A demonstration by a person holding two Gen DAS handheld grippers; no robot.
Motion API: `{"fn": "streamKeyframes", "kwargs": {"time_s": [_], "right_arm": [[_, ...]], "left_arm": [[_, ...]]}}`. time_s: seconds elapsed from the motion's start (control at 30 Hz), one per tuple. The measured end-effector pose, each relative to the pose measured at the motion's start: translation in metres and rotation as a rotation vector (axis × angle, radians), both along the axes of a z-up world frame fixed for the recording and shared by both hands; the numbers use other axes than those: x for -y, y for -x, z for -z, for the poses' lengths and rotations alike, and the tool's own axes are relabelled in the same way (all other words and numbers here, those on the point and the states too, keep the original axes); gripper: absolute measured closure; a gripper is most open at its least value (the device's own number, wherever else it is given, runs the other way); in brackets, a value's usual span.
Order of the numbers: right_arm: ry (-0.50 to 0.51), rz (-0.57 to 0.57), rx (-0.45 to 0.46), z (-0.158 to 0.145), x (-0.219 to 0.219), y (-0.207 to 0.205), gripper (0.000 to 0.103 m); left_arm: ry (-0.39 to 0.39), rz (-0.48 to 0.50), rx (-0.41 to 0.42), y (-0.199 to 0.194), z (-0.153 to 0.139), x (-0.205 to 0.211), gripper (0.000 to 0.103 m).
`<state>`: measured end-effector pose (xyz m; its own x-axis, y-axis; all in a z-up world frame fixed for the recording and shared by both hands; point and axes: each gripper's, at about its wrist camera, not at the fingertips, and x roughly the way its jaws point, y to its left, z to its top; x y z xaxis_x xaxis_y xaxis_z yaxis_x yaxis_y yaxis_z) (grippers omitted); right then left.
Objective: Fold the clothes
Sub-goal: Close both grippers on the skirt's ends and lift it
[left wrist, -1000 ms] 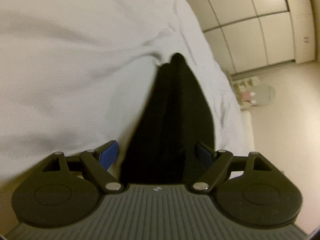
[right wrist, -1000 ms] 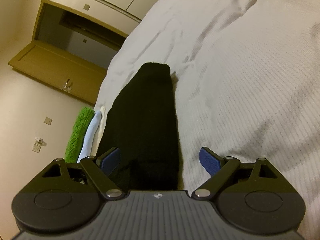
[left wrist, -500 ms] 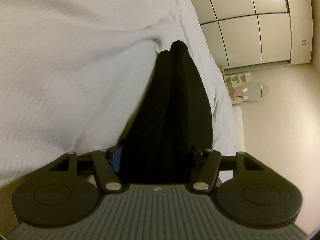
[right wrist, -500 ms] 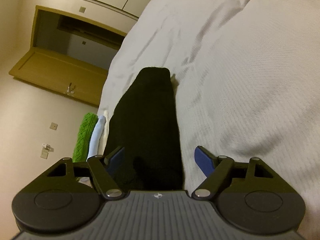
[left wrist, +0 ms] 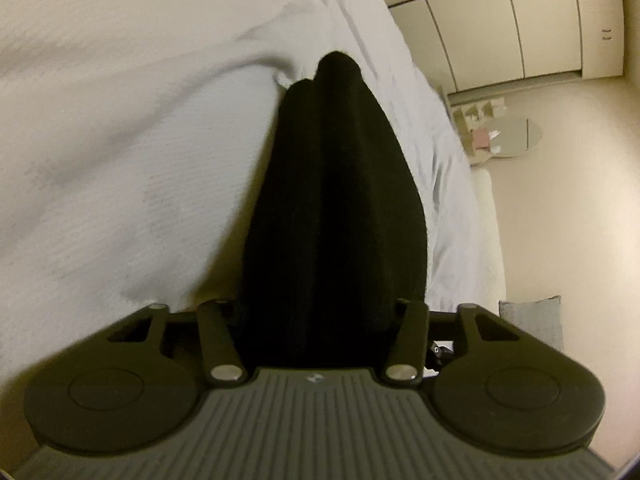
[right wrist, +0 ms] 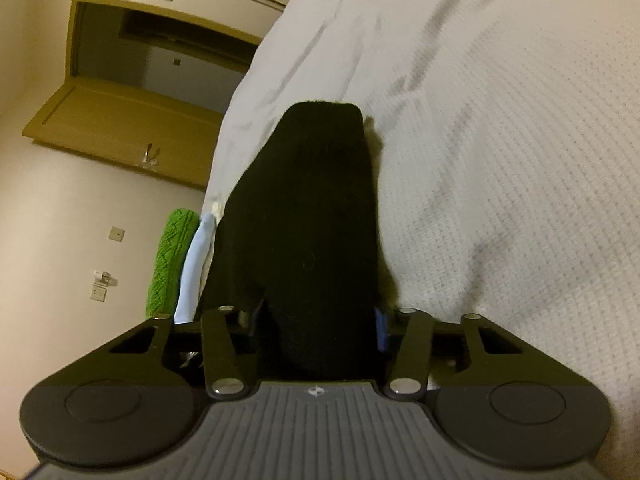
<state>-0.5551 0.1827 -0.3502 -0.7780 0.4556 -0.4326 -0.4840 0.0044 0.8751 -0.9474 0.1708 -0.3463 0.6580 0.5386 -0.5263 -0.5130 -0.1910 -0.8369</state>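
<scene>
A black knit garment lies folded into a long narrow strip on the white bedspread. My left gripper is shut on its near end, and the cloth hides the fingertips. In the right wrist view the same black garment stretches away from me, with my right gripper shut on its near end. A sliver of one blue pad shows beside the cloth. The far end of the strip rests on the bed in both views.
A green knit piece and a light blue folded piece lie stacked at the bed's edge, left of the black garment. Beyond the white bedspread are a wooden door frame, wardrobe panels and small items on the floor.
Both grippers went from open to shut on the near ends of the black garment, the left closing first. Both cameras moved slightly closer to the cloth.
</scene>
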Motion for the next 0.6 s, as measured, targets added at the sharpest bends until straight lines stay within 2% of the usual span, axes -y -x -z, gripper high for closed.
{"fn": "streamKeyframes", "kwargs": {"time_s": [0.07,0.17,0.4,0.6], "right_arm": [[0.025,0.002,0.000,-0.006,-0.003,0.002,0.062],[0.011,-0.004,0.022,-0.036,-0.004,0.007,0.064],[0.056,-0.007,-0.007,-0.129,-0.001,0.009,0.064],[0.031,-0.066,-0.018,-0.205,-0.008,0.045,0.064]], "left_arm": [[0.021,0.011,-0.018,-0.002,-0.011,-0.005,0.066],[0.048,0.032,-0.064,-0.008,-0.041,-0.011,0.068],[0.097,0.013,-0.061,-0.001,-0.130,-0.009,0.069],[0.082,-0.058,-0.072,0.039,-0.200,0.004,0.069]]}}
